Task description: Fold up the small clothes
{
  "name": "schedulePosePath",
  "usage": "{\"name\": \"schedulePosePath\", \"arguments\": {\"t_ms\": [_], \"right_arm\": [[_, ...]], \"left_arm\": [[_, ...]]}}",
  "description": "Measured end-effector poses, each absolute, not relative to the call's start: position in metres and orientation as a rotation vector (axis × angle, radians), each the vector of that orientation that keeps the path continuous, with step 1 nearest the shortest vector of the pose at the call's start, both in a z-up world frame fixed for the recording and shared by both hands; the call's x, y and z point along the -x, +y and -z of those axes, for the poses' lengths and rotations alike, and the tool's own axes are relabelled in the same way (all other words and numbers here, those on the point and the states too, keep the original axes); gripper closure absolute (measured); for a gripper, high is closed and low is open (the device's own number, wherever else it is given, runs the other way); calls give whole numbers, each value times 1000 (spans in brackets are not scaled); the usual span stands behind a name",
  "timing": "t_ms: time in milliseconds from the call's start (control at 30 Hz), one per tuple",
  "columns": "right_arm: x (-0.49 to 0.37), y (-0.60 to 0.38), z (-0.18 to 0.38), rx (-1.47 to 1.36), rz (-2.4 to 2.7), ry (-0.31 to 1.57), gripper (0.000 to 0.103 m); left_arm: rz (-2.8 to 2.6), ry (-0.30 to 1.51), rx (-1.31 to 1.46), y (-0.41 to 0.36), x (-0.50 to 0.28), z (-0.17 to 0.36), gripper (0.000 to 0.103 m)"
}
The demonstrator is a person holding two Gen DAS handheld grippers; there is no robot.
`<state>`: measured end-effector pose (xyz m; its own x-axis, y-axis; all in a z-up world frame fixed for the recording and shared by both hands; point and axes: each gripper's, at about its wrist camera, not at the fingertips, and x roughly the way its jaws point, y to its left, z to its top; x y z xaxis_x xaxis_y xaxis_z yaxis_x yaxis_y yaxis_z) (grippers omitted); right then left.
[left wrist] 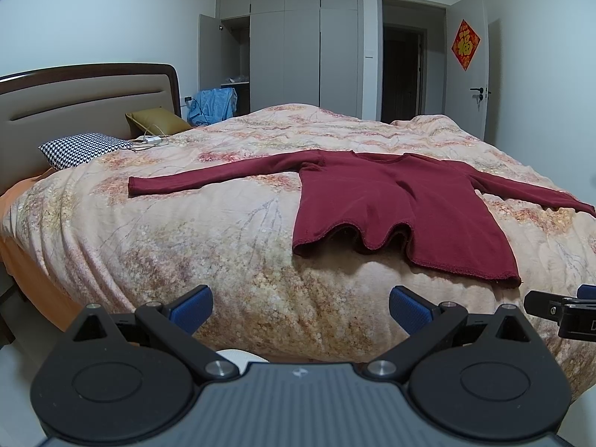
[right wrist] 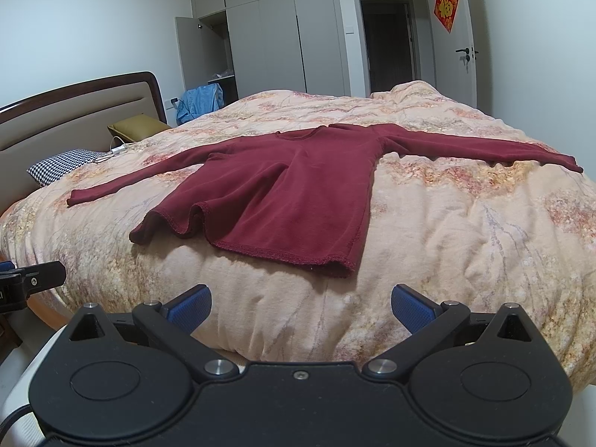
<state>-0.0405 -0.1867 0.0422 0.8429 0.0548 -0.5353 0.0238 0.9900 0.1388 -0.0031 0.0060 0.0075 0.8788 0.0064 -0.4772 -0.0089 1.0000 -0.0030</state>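
A dark red long-sleeved top [left wrist: 402,208] [right wrist: 290,201] lies flat on the floral quilt [left wrist: 208,246] [right wrist: 465,231], both sleeves stretched out sideways and its hem rippled toward me. My left gripper [left wrist: 301,307] is open, hovering short of the bed's near edge, left of the hem. My right gripper [right wrist: 301,305] is open too, just below the hem's right corner, nothing between its blue pads [right wrist: 411,307]. Each gripper shows at the edge of the other's view, the right one [left wrist: 558,309] and the left one [right wrist: 29,283].
A headboard [left wrist: 74,111] with a houndstooth pillow [left wrist: 80,149], an olive cushion [left wrist: 158,121] and a white charger with cable [left wrist: 151,140] stands at the left. Behind the bed are grey wardrobes [left wrist: 301,48] with one door open, blue clothing [left wrist: 212,104], and a doorway [left wrist: 404,67].
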Motion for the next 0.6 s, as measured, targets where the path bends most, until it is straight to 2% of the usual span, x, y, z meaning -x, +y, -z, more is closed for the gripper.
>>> {"name": "schedulePosePath", "arguments": {"t_ms": [600], "right_arm": [[37,-188,-39,-156,-1,568,0]], "left_arm": [[-14,509,-14,0,-4,-3,0]]}}
